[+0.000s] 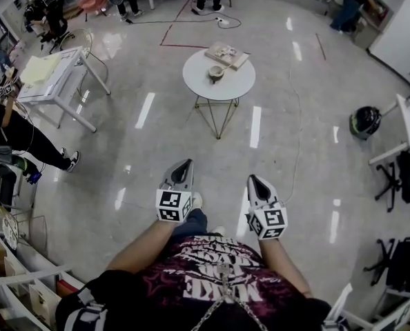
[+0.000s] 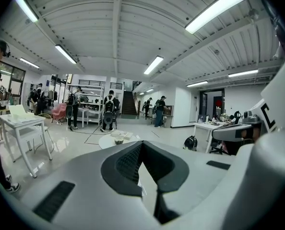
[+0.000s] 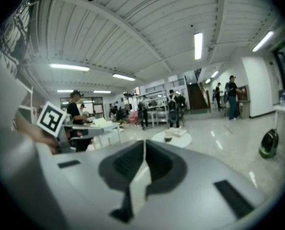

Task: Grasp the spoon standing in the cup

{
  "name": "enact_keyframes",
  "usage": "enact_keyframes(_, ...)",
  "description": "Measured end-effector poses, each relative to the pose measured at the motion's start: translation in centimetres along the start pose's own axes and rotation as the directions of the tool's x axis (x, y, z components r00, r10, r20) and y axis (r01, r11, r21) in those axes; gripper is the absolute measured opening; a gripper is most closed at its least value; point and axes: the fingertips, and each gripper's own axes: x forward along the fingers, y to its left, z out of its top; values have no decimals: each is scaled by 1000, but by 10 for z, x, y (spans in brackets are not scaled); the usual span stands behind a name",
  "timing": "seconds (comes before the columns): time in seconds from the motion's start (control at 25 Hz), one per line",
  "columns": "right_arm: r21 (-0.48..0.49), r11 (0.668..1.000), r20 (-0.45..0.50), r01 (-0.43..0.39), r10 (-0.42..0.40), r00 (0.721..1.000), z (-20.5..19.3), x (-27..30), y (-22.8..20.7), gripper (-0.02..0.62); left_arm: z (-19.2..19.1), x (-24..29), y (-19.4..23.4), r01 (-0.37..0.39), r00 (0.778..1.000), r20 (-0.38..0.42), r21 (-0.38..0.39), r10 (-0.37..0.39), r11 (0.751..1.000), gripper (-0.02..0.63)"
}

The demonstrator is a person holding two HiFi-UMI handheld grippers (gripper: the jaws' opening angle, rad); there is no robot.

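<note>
The glossy pale floor (image 1: 274, 150) filled most of my head view, streaked with reflections of the ceiling lights, with a thin cable (image 1: 298, 123) trailing across it. At the left stood a white rectangular desk (image 1: 67, 71) on slim white legs, with pale sheets on it. Well ahead of me stood the round white table (image 1: 203, 85), smooth-topped and carried on thin gold wire legs, well apart from both tools. A dark rounded bag (image 1: 365, 121) lay on the floor off to the right. The left gripper (image 1: 188, 161) and the right gripper (image 1: 250, 177) were held side by side low in front of my torso, both pointing toward the table, each a grey tapered shell with a marker cube at its rear. In the left gripper view the left gripper's (image 2: 141, 143) dark ribbed pads were pressed together at their tips with nothing caught between them. The right gripper view showed the same for the right gripper (image 3: 144, 142): tips closed on each other, empty. On the table, a flat pale stack (image 1: 227, 55), like a book or box, lay at the far edge, set askew. The cup (image 1: 216, 74), small, round and dull-toned, sat about the middle of the tabletop, just beside the stack's near side. The spoon (image 1: 221, 69) showed only as a pale sliver rising from the cup, too small for me to read its shape or material.
</note>
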Motion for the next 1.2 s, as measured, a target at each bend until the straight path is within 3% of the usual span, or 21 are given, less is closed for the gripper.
enact_keyframes(0.52, -6, 998, -32, 67, -67, 997, 10, 45, -16, 35, 4, 66, 13, 109, 994, -17, -10, -109, 994, 25)
enact_keyframes(1.2, -10, 997, -45, 71, -71, 996, 26, 129, -20, 35, 10, 127, 68, 127, 991, -49, -9, -127, 992, 25)
